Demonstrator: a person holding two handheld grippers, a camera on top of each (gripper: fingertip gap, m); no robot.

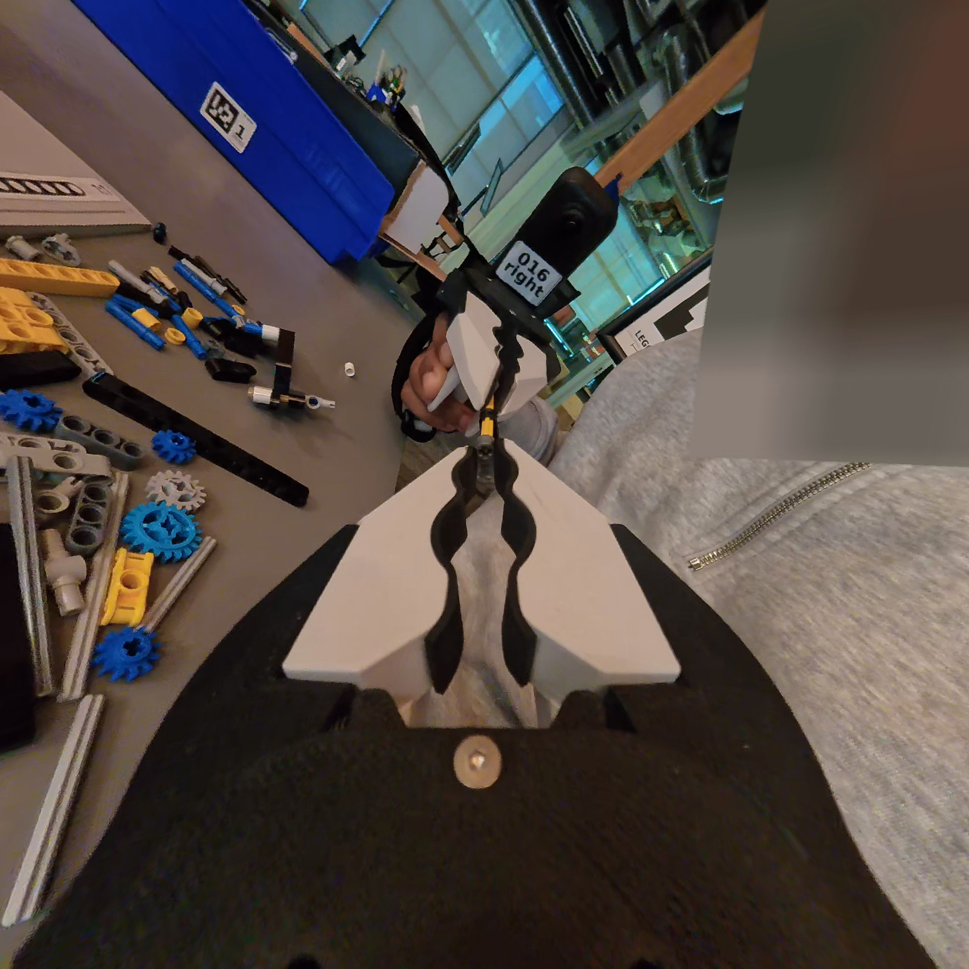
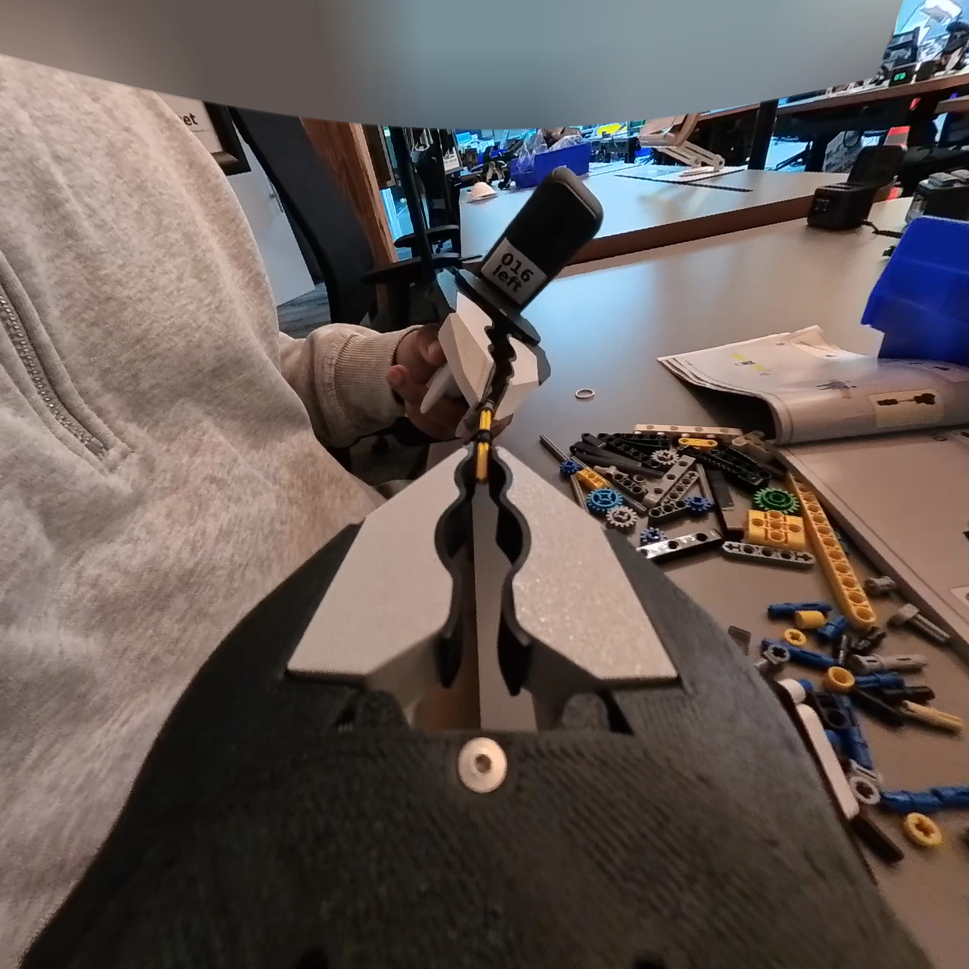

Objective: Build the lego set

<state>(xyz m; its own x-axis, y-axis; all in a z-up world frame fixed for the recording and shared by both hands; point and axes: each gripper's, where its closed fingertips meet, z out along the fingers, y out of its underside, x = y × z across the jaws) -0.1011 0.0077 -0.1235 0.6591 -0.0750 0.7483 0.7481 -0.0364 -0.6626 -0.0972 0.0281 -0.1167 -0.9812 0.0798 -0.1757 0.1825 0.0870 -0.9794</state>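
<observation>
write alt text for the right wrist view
The right gripper pinches one end of a thin yellow axle in the air, while the left gripper facing it grips the other end. Loose lego pieces and an instruction booklet lie on the grey table to the right.

Printed matter noted, wording not recorded: white printed label (image 1: 528, 272) on the black camera body (image 1: 571, 220); a matching white label (image 2: 513, 277) on the other black camera (image 2: 550, 220); white sticker with a black square marker (image 1: 228, 116) on the blue plastic bin (image 1: 314, 157); printed white instruction booklet (image 2: 818, 377) on the grey table (image 2: 655, 314).
</observation>
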